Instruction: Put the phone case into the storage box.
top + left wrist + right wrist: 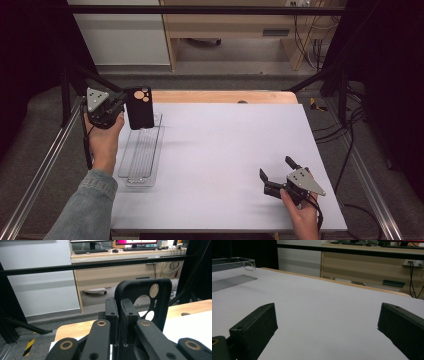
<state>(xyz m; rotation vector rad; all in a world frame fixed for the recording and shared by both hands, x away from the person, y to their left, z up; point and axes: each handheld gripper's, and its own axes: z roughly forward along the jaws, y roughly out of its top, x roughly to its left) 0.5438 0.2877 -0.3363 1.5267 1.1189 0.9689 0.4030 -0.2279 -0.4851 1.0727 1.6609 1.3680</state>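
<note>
Left hand [102,137] raised over the desk's far left corner, forearm in a denim sleeve [85,210] coming up from the near left edge; the left gripper [119,107] points sideways toward the desk's middle, grey three-cornered plate on top. Its jaws are closed tight on the edge of a black phone case [139,107], which hangs upright in the air above the far end of the tray, not touching the desk. In the left gripper view the case [160,310] stands on edge between the two pads, camera cut-outs visible, inner side facing the camera. Right hand [302,217] rests low near the desk's near right corner; the right gripper [274,170] lies close to the white surface, pointing toward the far left, jaws spread wide with nothing between them. In the right gripper view both pads [257,325] sit well apart over bare desk. Clear plastic tray [142,155] lies along the left edge, long side running near to far, ribbed bottom, nothing visible inside. White sheet [225,150] covers most of the desk, wood strip showing at the far edge. Black frame bars stand around the desk.
</note>
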